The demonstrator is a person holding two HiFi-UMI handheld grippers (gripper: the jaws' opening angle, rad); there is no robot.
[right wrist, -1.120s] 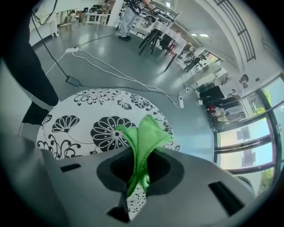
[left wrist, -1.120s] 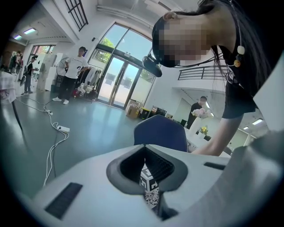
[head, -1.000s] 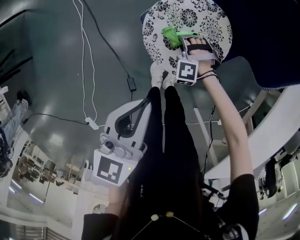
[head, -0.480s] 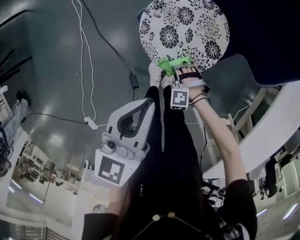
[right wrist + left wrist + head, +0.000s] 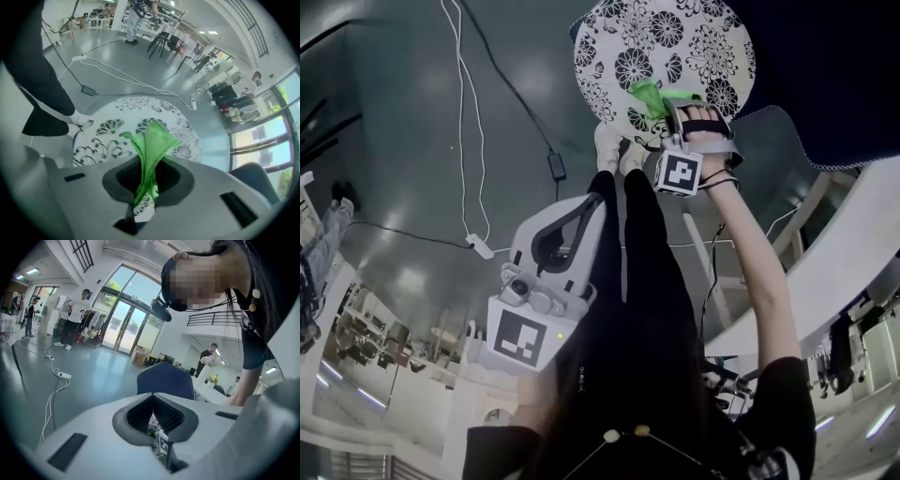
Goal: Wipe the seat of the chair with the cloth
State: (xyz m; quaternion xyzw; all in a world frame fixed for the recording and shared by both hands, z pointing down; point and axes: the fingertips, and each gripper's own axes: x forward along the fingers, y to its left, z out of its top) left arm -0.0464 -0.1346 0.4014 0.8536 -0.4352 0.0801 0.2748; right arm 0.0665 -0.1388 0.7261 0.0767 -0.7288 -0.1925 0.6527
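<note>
The chair's round seat (image 5: 675,42) is white with a black flower print; the right gripper view shows it too (image 5: 110,129). A green cloth (image 5: 649,94) lies bunched on the seat's near edge. My right gripper (image 5: 664,111) is shut on the cloth (image 5: 152,138), which sticks out between its jaws, and presses it onto the seat. My left gripper (image 5: 567,230) hangs away from the chair, beside the person's black trouser legs, its jaws shut with nothing in them (image 5: 157,416).
A dark blue chair (image 5: 834,75) stands right of the seat. White shoes (image 5: 611,148) stand at the seat's near edge. Cables, a power strip (image 5: 483,247) and an adapter (image 5: 555,167) lie on the grey floor. A white table (image 5: 834,272) runs along the right.
My right gripper dragged the cloth toward the seat's near edge, then pushed it back a little onto the seat. The left gripper has stayed where it was.
</note>
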